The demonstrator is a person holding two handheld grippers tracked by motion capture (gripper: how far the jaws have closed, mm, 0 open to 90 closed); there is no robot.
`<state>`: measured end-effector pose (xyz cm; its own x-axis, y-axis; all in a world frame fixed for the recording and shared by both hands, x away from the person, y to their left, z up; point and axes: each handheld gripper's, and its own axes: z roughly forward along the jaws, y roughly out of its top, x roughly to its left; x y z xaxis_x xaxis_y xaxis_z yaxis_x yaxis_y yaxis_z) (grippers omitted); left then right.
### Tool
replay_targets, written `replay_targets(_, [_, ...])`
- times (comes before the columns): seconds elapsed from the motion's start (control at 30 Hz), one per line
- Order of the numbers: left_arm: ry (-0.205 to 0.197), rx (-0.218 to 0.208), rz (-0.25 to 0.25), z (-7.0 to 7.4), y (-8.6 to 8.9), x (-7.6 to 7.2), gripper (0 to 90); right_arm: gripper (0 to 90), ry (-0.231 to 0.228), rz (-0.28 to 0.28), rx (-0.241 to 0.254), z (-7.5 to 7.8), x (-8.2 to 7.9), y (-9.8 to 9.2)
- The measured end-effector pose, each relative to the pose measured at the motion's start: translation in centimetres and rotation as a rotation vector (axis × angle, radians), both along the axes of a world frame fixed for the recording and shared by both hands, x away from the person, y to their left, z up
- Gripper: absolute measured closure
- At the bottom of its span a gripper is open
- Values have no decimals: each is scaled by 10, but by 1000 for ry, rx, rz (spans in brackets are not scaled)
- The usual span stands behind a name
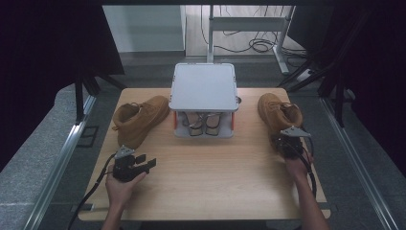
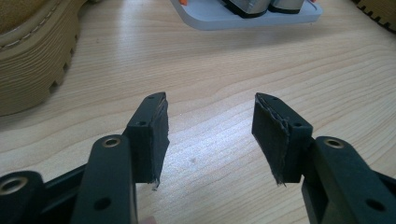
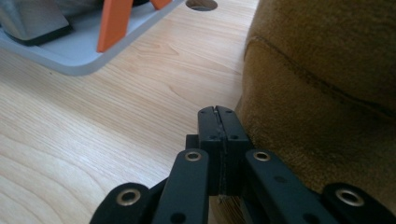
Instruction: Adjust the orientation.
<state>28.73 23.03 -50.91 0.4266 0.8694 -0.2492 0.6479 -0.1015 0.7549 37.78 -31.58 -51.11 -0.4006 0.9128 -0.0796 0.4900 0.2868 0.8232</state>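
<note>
left tool (image 1: 144,162): jaws standing apart w/ nothing between, hovering just over the worktop (image 1: 210,182), pointing toward the left boot (image 1: 139,117) — prob lining up for a grab.
right tool (image 1: 286,143): jaws pressed together, gripping nothing, tip sitting right beside the heel of the right boot (image 1: 277,112); in the right gripper view the tan suede (image 3: 327,93) is just next to the jaws, can't tell if touching.
boots: both lying near the far edge, one each side of the rack (image 1: 203,86), so each hand is getting its own boot imo.
rack: grey two-tier thing, orange posts, another pair of shoes (image 1: 201,124) sitting on the lower level; top looking free.
labels/writing: none readable afaict.
</note>
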Motion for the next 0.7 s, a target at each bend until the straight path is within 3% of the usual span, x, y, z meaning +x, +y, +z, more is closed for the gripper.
replay_targets(0.23, [-1, -5, 4, 0, 0, 0, 461, 899, -1, -21, 34, 0, -6, -18])
replay_targets(0.63, [-1, -3, 11, 0, 1, 1, 461, 899, -2, -54, 2, 2, -9, -33])
replay_targets(0.7, [-1, 0, 13, 0, 2, 1, 461, 900, -2, -63, 24, 2, -9, -39])
